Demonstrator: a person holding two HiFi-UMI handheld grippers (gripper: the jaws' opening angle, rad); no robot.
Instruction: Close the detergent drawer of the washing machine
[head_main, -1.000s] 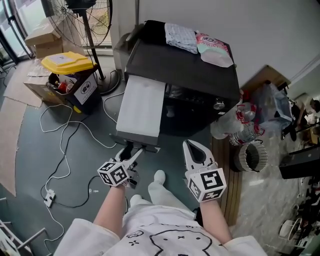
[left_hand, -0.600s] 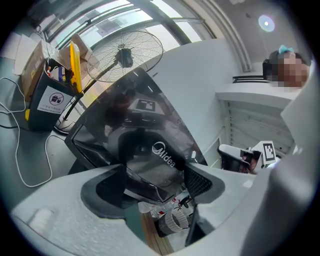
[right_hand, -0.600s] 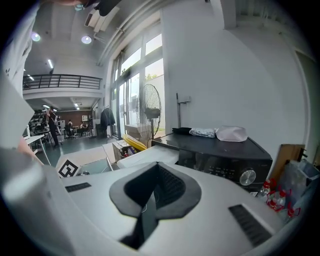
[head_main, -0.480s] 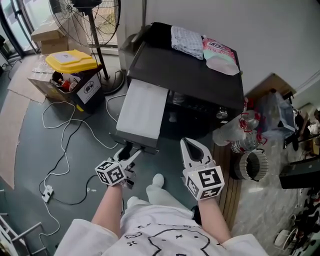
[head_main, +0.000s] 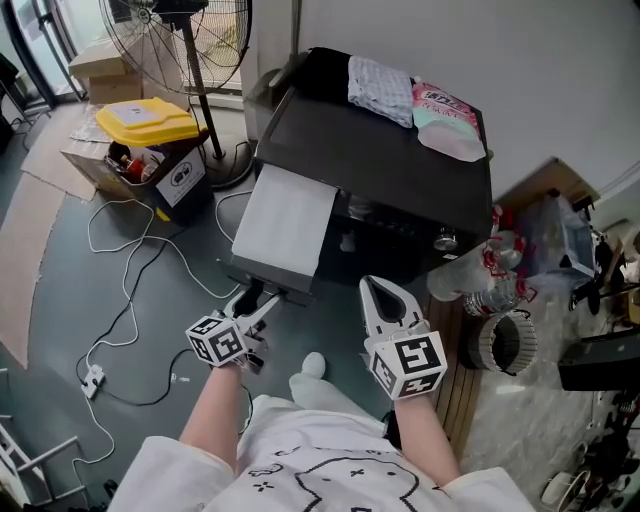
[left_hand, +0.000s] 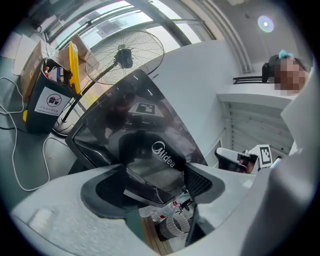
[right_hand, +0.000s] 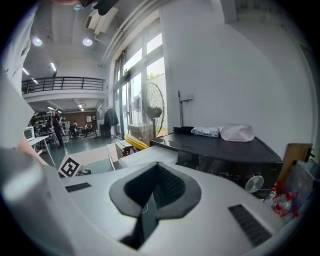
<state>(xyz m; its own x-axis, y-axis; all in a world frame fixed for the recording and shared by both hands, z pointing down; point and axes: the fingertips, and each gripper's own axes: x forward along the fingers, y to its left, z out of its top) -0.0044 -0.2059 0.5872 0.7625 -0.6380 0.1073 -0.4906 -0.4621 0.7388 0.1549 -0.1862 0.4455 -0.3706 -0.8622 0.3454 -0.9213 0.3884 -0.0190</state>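
The detergent drawer (head_main: 285, 218) is seen pulled out of the black washing machine (head_main: 400, 170). Its long axis runs from the machine toward the person, its front end nearest them. Its top is a flat, pale grey rectangle; its front panel (left_hand: 162, 157) is dark and glossy. The left gripper (head_main: 252, 303) is held at that front end, its jaws apart with the panel between them. The right gripper (head_main: 386, 300) is held beside it, jaws pressed together and empty. Two things are laid on the machine: one patterned cloth (head_main: 380, 78) and one pink packet (head_main: 448, 120).
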